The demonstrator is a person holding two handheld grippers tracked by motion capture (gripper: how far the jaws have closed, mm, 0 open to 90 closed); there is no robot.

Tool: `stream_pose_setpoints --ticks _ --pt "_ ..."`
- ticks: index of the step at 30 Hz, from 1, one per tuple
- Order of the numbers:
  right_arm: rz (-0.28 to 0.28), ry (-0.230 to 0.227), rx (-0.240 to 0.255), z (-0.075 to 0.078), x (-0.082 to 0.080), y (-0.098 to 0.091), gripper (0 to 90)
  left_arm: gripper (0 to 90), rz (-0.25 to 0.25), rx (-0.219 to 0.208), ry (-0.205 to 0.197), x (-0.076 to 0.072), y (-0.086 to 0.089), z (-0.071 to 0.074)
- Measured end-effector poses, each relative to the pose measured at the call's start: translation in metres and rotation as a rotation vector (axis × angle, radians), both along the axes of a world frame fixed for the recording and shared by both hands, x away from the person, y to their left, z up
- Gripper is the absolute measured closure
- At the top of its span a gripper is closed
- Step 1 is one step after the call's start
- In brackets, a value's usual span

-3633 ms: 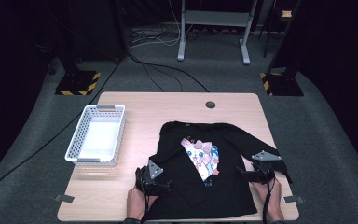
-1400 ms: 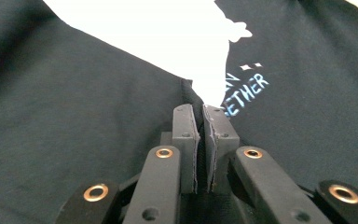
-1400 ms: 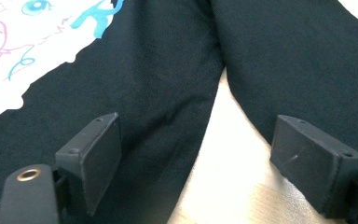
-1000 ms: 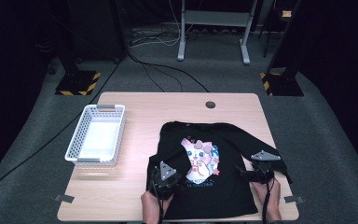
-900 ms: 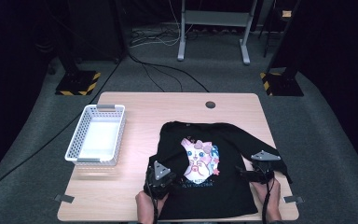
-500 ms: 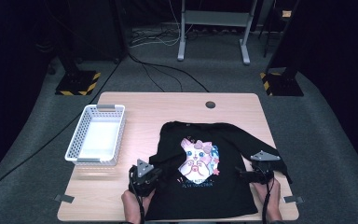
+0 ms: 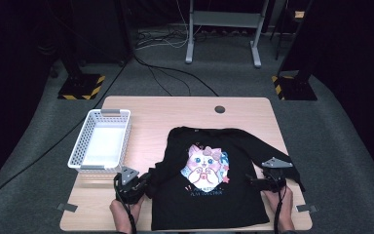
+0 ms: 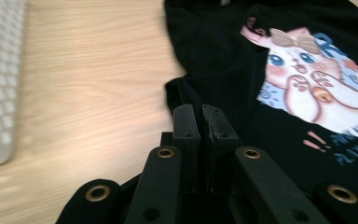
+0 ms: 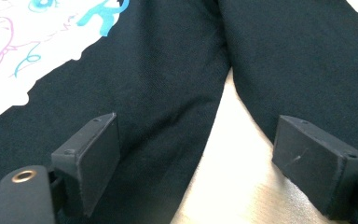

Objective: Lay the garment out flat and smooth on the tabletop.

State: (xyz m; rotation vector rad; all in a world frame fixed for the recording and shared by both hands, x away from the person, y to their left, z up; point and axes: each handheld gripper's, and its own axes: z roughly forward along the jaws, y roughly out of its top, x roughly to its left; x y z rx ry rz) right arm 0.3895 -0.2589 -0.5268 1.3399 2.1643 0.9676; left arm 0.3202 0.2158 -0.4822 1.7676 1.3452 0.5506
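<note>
At shirt point(image 7: 214, 195) edge: left hand-held gripper point(image 8: 200, 122) apparently pinching.

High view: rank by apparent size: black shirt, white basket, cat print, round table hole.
1. black shirt
2. white basket
3. cat print
4. round table hole

The hole lies farthest from the camera, but the gap is too wide to change the order.
</note>
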Motion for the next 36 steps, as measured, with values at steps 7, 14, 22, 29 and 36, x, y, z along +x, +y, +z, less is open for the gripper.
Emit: stream_pose_setpoints --ticks 7,14,22,29,36 --pt "-0.001 0.000 0.000 0.000 0.000 0.000 14.0 84.9 0.111 -0.027 0.024 0.003 0.038 -0.016" --pt "-0.004 0.000 0.001 0.000 0.000 0.000 14.0 84.9 0.232 -0.037 0.056 0.010 0.073 -0.029" --pt "-0.003 -0.005 -0.002 0.000 -0.001 0.000 14.2 84.9 0.311 -0.001 0.093 0.016 0.102 -0.043" --pt "0.004 0.000 -0.003 0.000 -0.001 -0.001 14.2 84.8 0.310 0.108 0.056 0.018 0.108 -0.044" --pt "-0.002 0.007 -0.005 0.001 -0.005 -0.004 14.2 84.0 0.313 0.091 0.046 0.016 0.119 -0.046"
